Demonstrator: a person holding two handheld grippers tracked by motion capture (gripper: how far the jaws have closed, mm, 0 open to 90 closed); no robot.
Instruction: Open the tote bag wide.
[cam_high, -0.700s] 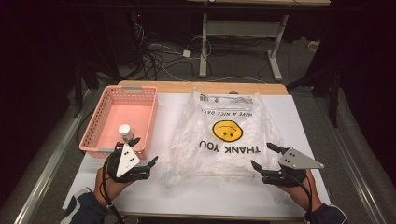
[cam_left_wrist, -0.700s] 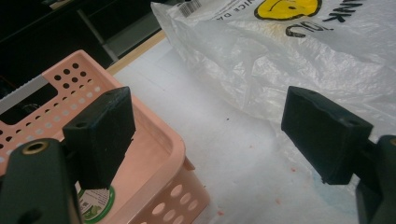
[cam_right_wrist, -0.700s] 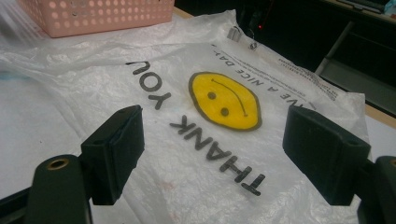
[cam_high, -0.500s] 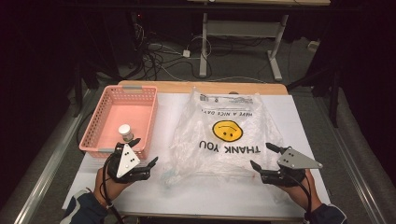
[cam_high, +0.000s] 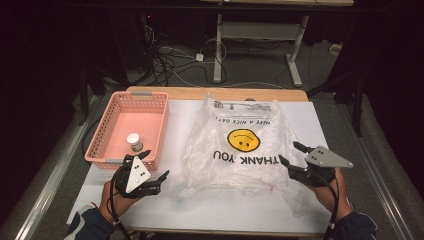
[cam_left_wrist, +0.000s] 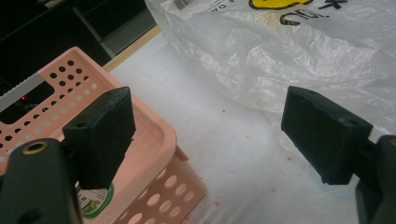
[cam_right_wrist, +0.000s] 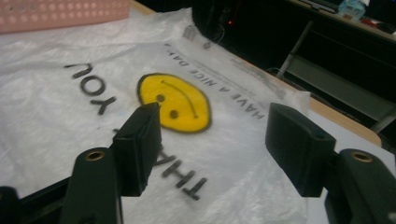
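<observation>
Jaws of the left gripper (cam_high: 154, 165) are spread wide, nothing between them, held low by the near corner of the pink perforated plastic basket (cam_high: 107, 131). Jaws of the right gripper (cam_high: 293, 154) are likewise spread and empty, held at the right edge of the crumpled clear plastic bag (cam_high: 245, 150) lying flat on the white-covered table (cam_high: 180, 117). One small white-lidded jar (cam_high: 134, 142) is seen in the basket. "THANK YOU", "HAVE A NICE DAY" and a yellow smiley face (cam_right_wrist: 175, 102) are printed on the bag.

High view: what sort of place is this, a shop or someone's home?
Probably neither: it looks like a lab or workshop. Loose cables run across the floor behind the table, another desk's metal legs stand there, and a person holds a camera-fitted left gripper and right gripper.
</observation>
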